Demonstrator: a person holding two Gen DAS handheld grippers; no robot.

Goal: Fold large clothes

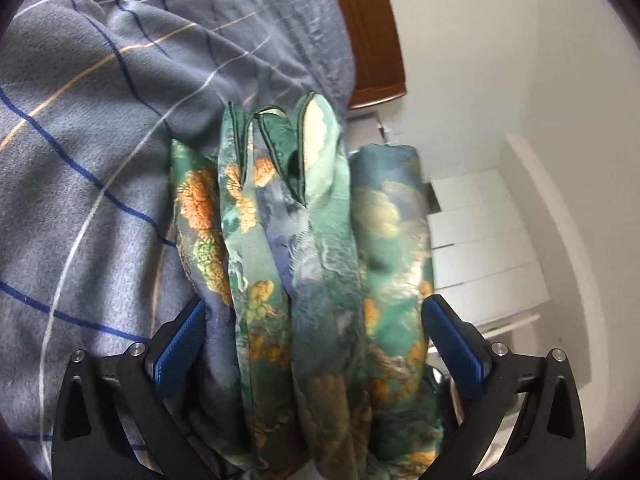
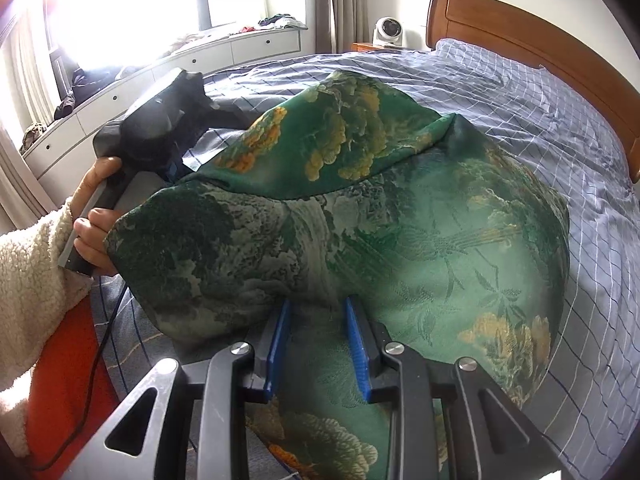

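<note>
Garment (image 2: 400, 216) sprawled on the bed (image 2: 500, 92), a big green brocade piece with orange and yellow tree motifs, lying in a rumpled heap over the blue-grey checked cover, near the side where the person stands. Right gripper (image 2: 318, 344) bites a bunched ridge of the cloth; its blue pads (image 2: 280, 344) sit close together with fabric pinched between them, so it has a firm clamp on the near edge. Left gripper (image 1: 314, 344) has its jaws spread wide, with several hanging pleats of the garment between the pads (image 1: 182, 344); one pad brushes the outer fold, but nothing is squeezed, so no hold on that side. In the right wrist view the person's hand (image 2: 94, 216) shows on the left tool's handle, a fleecy cream sleeve (image 2: 32, 272) behind it. Wooden headboard (image 2: 532, 40) at the far end, a white drawer unit (image 2: 180, 68) under the bright window. Cloth looks soft, thin for its size and rather slick, with a sheen; it droops in long limp folds and holds no shape of its own. I judge it light but awkward, likely to slide out of a shallow pinch. Best hold seems to be on the dark piped hem (image 1: 280, 152), where the cloth is doubled, taken deep between the pads, not on a single loose layer.
</note>
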